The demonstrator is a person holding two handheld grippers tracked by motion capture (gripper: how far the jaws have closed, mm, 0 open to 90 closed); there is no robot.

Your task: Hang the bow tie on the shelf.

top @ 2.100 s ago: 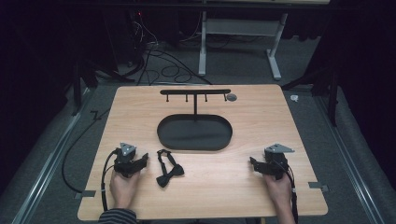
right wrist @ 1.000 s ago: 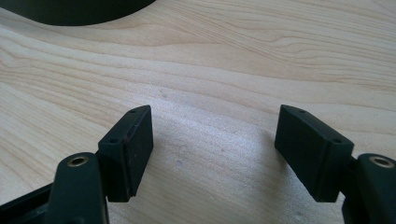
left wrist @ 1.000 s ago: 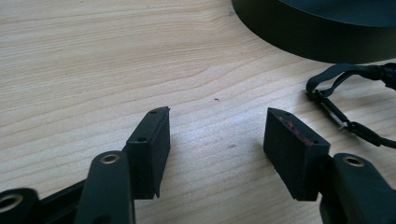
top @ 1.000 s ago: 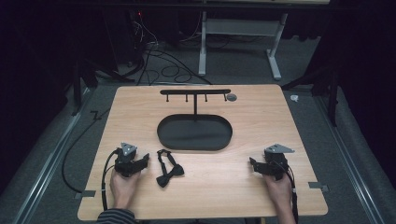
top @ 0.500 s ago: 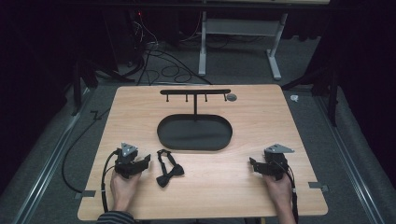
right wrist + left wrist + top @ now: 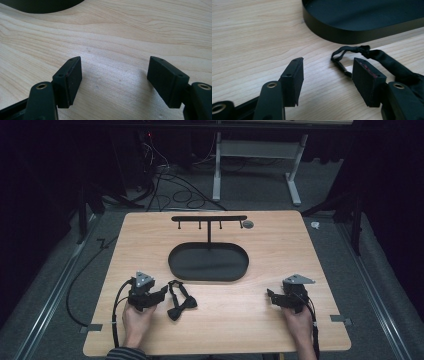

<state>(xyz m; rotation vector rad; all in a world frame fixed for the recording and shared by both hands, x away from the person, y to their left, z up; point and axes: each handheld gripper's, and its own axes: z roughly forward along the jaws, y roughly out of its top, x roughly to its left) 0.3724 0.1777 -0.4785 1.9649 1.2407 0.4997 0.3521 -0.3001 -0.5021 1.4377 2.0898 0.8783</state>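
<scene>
A black bow tie (image 6: 181, 303) with a thin strap lies flat on the wooden table (image 6: 215, 325), just in front of the oval black tray (image 6: 208, 262). My left gripper (image 6: 162, 294) rests on the table right beside it, jaws open, nothing between them. In the left gripper view the bow tie (image 6: 387, 62) runs behind the right-hand jaw, its strap loop reaching toward the tray (image 6: 362, 22). My right gripper (image 6: 270, 295) sits open on bare wood at the front right, with its pads (image 6: 72, 77) spread wide over the table.
A black T-shaped hanger stand (image 6: 209, 220) with small hooks rises from the tray's back edge. A small round grey object (image 6: 247, 224) lies by the bar's right end. Cables trail off the table's left side.
</scene>
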